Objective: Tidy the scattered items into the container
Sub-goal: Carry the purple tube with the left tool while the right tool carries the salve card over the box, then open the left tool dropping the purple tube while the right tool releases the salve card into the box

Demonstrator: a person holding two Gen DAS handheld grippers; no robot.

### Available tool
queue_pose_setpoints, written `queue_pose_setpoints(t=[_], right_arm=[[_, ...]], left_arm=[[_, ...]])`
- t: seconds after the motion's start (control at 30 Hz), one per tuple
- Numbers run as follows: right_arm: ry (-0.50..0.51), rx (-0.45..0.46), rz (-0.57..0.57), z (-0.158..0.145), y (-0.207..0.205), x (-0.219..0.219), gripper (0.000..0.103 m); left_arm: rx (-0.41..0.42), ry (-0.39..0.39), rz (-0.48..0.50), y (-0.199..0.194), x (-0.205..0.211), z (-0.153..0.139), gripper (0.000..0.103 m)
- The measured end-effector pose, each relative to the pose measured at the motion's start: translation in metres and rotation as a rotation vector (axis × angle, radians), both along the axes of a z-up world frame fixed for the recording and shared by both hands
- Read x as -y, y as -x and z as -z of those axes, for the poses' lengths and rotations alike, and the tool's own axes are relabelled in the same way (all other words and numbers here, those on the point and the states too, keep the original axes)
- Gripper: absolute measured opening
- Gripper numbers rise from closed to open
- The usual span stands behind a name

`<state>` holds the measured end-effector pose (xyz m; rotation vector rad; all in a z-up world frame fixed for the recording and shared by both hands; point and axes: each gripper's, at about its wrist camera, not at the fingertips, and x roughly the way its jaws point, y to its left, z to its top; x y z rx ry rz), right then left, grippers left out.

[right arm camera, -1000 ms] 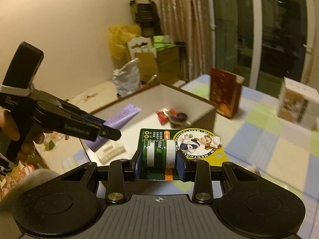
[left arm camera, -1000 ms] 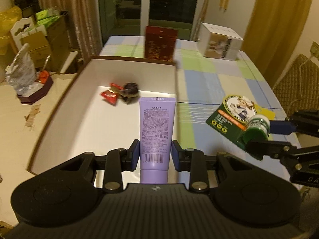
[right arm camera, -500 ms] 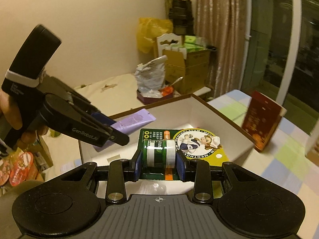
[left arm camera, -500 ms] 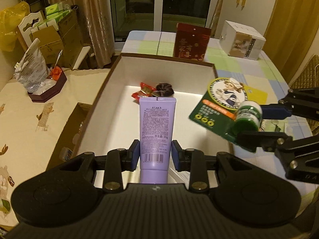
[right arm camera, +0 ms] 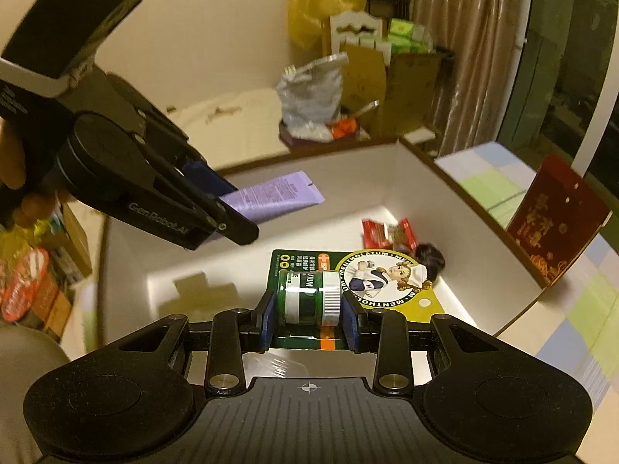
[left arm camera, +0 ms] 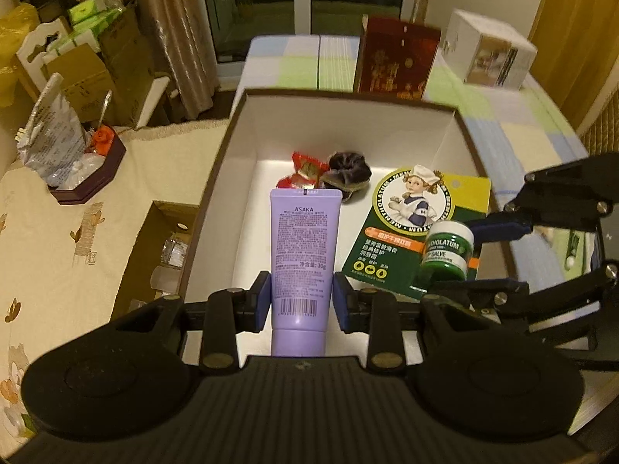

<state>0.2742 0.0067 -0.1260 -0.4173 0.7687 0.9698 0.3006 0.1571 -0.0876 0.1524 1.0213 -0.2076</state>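
My left gripper point(left arm camera: 301, 301) is shut on a purple tube point(left arm camera: 303, 259) and holds it over the white-lined box point(left arm camera: 220, 178). In the right wrist view that tube point(right arm camera: 271, 197) juts from the left gripper's fingers point(right arm camera: 228, 228) above the box point(right arm camera: 476, 212). My right gripper point(right arm camera: 309, 319) is shut on a green salve jar on its card point(right arm camera: 309, 297), also over the box; the left wrist view shows the same salve card point(left arm camera: 414, 228) at the right. On the box floor lie a red wrapper point(left arm camera: 305, 168) and a dark scrunchie point(left arm camera: 348, 174).
A dark red box point(left arm camera: 396, 62) stands just behind the container, a white carton point(left arm camera: 491, 52) farther right on the checked tablecloth point(left arm camera: 522, 116). Left of the container are an open cardboard box point(left arm camera: 162, 247), a cream-covered table point(left arm camera: 50, 232) and a crumpled bag in a tray point(left arm camera: 58, 150).
Both grippers have moved in over the box with their items still held. The salve card has shifted left and now hangs inside the box's right side.
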Motion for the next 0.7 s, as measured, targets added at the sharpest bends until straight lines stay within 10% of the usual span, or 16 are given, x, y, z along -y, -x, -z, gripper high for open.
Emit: queue_pose_setpoints(t=[0.7], right_arm=[[0.185, -0.056, 0.004, 0.044, -0.045, -0.027, 0.038]], left_arm=[[-0.126, -0.055, 0.028, -0.063, 0.008, 0.066, 0.029]])
